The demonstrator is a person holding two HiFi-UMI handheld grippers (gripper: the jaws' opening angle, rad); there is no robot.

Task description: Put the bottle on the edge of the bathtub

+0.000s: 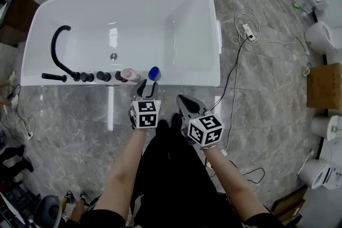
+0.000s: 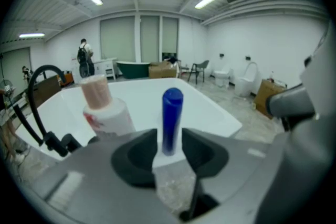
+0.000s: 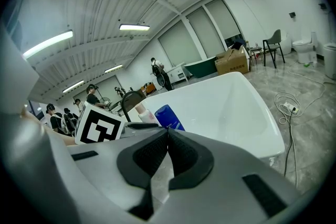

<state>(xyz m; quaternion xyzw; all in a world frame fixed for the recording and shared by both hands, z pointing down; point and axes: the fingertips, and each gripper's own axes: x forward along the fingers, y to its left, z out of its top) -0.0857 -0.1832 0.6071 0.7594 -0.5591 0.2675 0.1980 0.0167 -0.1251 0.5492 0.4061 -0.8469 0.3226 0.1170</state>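
Two bottles stand side by side on the near rim of the bathtub [image 1: 187, 80]: a blue bottle [image 2: 171, 115], upright, and just to its left a white bottle with a pink cap [image 2: 103, 108]. Both sit beside the black tap [image 1: 57, 46] and its row of knobs, on the flat ledge where such things are within reach of a bather.

The left claw [image 1: 148, 87] points at the blue bottle with its jaws apart. The bottle shows in the gap between them, a little beyond the pads, with a slim clearance on each side, so nothing presses on it and it stands on its own base. Judged from this, the bottle is already on the edge as the task asks, and the wide jaws let the claw come away without tipping it.

The right claw [image 3: 168, 136] hangs back over the marble floor beside the person's legs, jaws together with nothing between them, taking no part. The risk I see is a jaw brushing the narrow bottle, or its neighbour, into the tub.
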